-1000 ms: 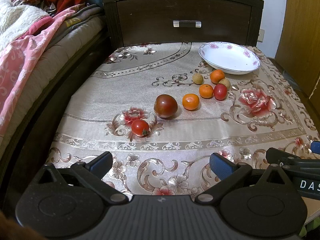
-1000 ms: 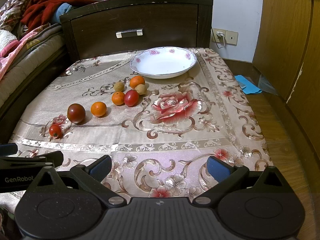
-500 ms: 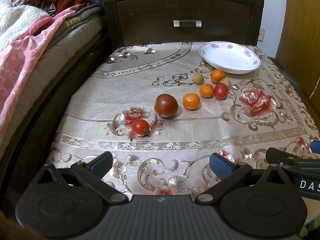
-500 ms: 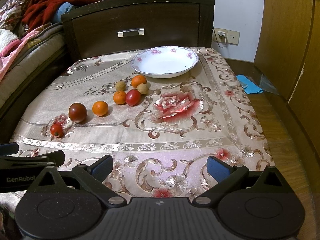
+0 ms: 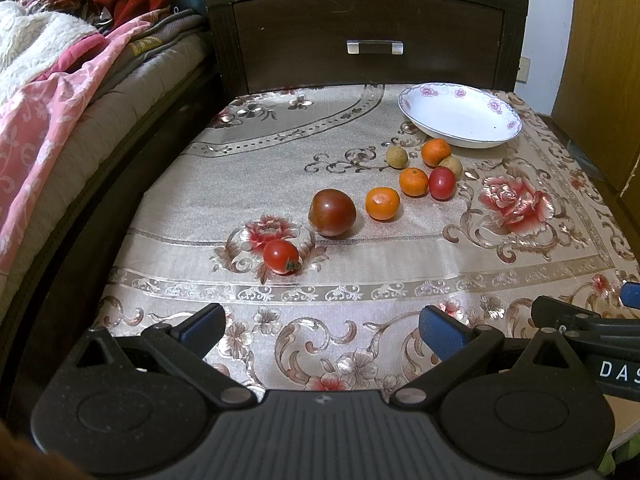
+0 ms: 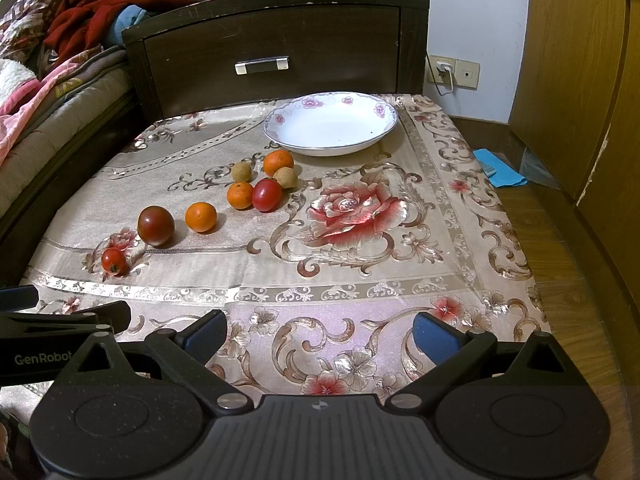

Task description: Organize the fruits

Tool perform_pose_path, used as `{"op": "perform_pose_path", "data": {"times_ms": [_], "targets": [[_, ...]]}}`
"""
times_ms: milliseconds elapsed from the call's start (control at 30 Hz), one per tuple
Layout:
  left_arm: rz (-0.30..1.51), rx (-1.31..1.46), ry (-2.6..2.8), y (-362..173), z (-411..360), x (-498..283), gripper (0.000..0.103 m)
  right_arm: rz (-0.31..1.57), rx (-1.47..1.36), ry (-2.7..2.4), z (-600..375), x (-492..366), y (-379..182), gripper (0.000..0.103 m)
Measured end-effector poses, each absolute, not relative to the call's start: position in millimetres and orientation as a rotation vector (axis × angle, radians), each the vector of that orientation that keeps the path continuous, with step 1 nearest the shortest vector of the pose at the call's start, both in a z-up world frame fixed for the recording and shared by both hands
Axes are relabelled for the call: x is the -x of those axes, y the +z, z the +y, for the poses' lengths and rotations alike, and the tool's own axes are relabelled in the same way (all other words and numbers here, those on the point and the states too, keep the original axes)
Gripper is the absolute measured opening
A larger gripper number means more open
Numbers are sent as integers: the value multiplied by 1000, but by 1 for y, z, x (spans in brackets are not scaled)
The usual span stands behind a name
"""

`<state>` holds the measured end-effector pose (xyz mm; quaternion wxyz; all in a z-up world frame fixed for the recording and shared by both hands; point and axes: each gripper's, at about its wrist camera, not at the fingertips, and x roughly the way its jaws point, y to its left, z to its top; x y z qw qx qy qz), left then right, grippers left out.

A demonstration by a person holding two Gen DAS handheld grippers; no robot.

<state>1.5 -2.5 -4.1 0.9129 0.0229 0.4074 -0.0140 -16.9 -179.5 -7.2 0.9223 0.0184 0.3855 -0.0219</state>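
Note:
Several fruits lie loose on a floral tablecloth (image 5: pixel 400 272): a small red tomato (image 5: pixel 281 256) nearest, a large dark tomato (image 5: pixel 331 212), three oranges, the closest (image 5: pixel 382 203), a red tomato (image 5: pixel 441 183) and two brown longans, one (image 5: pixel 397 157). A white flowered bowl (image 5: pixel 460 114) stands empty behind them. The same fruits show in the right wrist view, with the dark tomato (image 6: pixel 155 225) and the bowl (image 6: pixel 331 122). My left gripper (image 5: pixel 320 328) and right gripper (image 6: pixel 319 330) are both open and empty at the table's near edge, side by side.
A dark wooden nightstand (image 5: pixel 372 36) with a drawer handle stands behind the table. A bed with pink and red bedding (image 5: pixel 52 92) runs along the left. A wooden wardrobe (image 6: pixel 580 80) and a blue cloth (image 6: pixel 500 170) on the floor are at the right.
Both grippers have drifted slightly; the right wrist view has shifted a little so the scene sits further right. Nothing on the table has moved.

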Motion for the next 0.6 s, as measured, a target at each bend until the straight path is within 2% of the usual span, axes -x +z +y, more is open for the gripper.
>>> {"op": "perform_pose_path", "data": {"times_ms": [600], "targets": [[812,-65,4,7,2,-1,103,787,-43,-8,-176,16,0,94]]}}
